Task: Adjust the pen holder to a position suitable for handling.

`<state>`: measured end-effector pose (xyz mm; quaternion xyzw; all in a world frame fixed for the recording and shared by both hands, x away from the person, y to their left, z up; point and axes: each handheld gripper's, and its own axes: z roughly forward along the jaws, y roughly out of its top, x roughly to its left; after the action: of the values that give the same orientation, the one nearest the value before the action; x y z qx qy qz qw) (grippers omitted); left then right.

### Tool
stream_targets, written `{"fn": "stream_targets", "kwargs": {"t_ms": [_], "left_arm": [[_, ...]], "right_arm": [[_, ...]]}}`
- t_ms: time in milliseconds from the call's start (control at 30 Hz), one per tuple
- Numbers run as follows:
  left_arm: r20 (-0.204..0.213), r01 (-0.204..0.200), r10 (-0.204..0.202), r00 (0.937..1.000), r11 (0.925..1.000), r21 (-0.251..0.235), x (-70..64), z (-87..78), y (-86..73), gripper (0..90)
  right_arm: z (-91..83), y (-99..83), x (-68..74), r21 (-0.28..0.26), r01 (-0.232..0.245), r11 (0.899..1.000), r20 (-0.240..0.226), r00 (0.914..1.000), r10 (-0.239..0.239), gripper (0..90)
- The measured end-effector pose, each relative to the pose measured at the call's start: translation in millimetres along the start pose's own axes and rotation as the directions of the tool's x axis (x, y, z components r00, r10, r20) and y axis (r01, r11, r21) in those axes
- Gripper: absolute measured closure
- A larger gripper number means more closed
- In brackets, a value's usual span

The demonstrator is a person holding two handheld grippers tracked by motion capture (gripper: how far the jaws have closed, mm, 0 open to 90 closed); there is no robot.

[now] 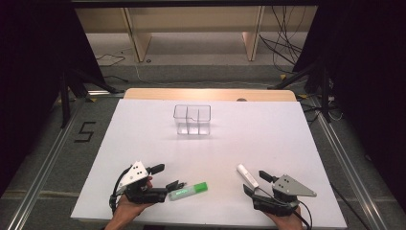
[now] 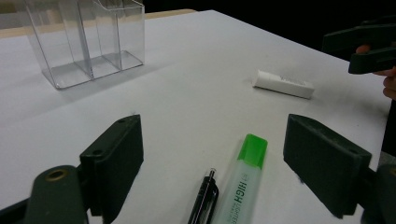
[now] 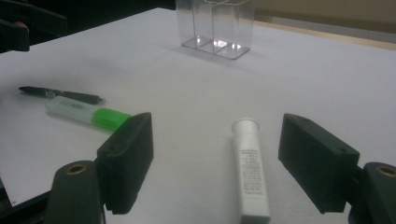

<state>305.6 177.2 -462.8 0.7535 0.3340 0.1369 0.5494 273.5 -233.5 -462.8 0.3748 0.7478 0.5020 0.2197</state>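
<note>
A green highlighter (image 1: 189, 190) and a black pen (image 1: 174, 184) lie side by side near the front edge of the white table (image 1: 143, 129). My left gripper (image 1: 160, 182) is open, its jaws wide on either side of the highlighter (image 2: 245, 182) and pen (image 2: 205, 198) without touching them. A white tube (image 1: 247, 176) lies at the front right. My right gripper (image 1: 257, 183) is open just behind it, and the tube (image 3: 251, 172) rests on the table between its jaws, untouched. A clear plastic organiser (image 1: 192, 120) with compartments stands empty at the table's middle back.
The organiser (image 2: 86, 42) stands well beyond both grippers, with bare white table in between. The table's front edge runs just under both hands. Wooden furniture legs (image 1: 141, 43) and cables (image 1: 282, 43) lie on the floor behind the table.
</note>
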Motion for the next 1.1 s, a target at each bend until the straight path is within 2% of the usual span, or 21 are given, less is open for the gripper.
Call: {"fn": "stream_targets", "kwargs": {"t_ms": [100,333,700,933,967,1100], "left_arm": [[-0.003,-0.001,0.001,1.0,1.0,0.0,-0.1,0.4,-0.1,19.9],[-0.013,-0.032,0.032,0.9994,0.9994,0.016,-1.7,1.3,-0.7,20.1],[-0.032,-0.029,0.029,0.9991,0.9995,0.015,-0.6,2.1,0.5,20.4],[-0.046,-0.006,0.006,0.9989,1.0,0.003,2.1,1.3,1.8,20.6],[-0.043,0.008,-0.008,0.999,1.0,-0.002,2.2,1.2,2.6,20.6],[-0.044,-0.013,0.012,0.999,0.9999,-0.008,0.3,0.8,4.9,20.6]], "right_arm": [[0.1,-0.3,0.3,0.004,0.0,1.0,0.001,1.0,0.0,27.3],[0.3,-0.1,0.7,0.002,0.001,1.0,0.001,1.0,-0.001,27.4],[-0.1,-0.1,1.0,0.002,0.0,1.0,0.002,1.0,0.0,27.7],[0.3,-0.3,1.2,-0.001,0.007,1.0,0.001,1.0,-0.007,27.7],[0.2,-0.2,1.2,-0.002,0.005,1.0,0.002,1.0,-0.005,27.8],[-0.2,-0.2,0.8,0.001,0.002,1.0,0.006,1.0,-0.002,27.8]]}}
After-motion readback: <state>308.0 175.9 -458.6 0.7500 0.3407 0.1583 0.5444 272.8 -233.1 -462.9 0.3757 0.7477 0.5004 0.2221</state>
